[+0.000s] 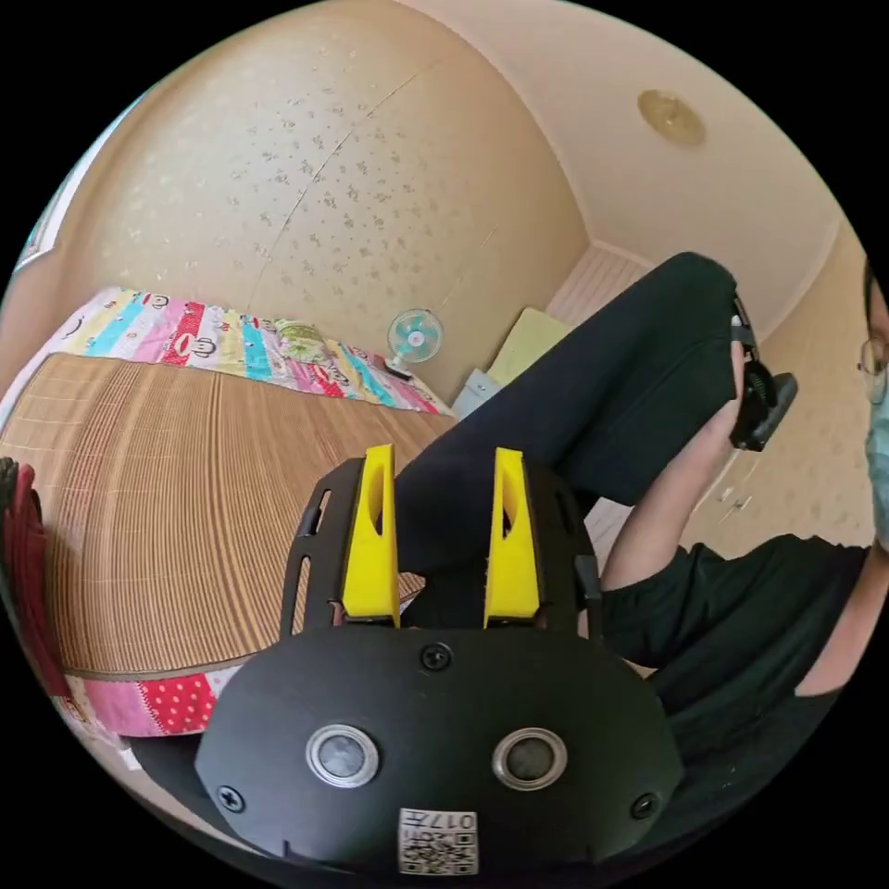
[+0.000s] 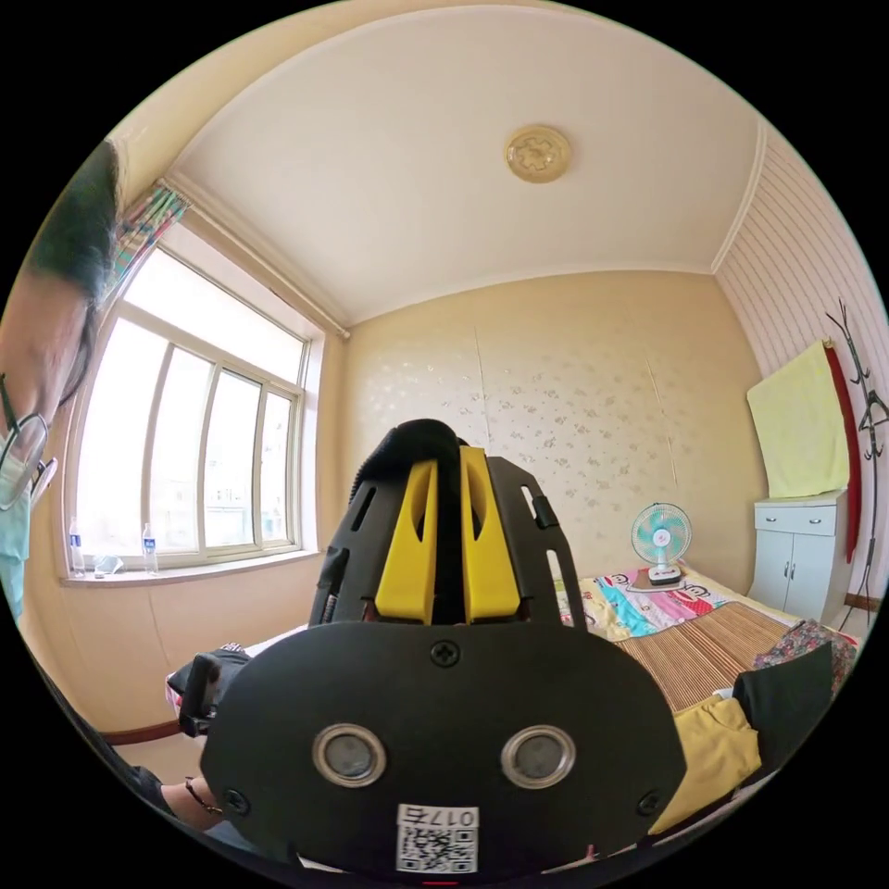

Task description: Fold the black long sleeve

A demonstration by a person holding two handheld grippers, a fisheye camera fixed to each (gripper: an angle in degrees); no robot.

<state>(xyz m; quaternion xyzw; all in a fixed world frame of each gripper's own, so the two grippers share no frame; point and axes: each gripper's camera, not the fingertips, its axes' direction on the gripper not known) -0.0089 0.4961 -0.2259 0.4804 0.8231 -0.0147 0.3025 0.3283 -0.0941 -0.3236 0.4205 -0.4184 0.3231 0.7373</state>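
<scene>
gripping the black long sleeve (image 1: 593,407) stretched between them, the left gripper (image 1: 443,482) pinches wide-set while the right gripper (image 2: 448,491) clamps narrowly; the right gripper view adds a window (image 2: 185,454).

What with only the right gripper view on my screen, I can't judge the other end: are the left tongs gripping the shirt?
Observer: Yes. The left tongs have the black shirt filling the gap between their jaws.
Operator: Does the cloth between the two tongs lie on the bed?
Observer: No. It spans the air from the left tongs up to the right tongs, clear of the mat.
Operator: Anything else near that mat?
Observer: A dark red cloth at its edge.
</scene>
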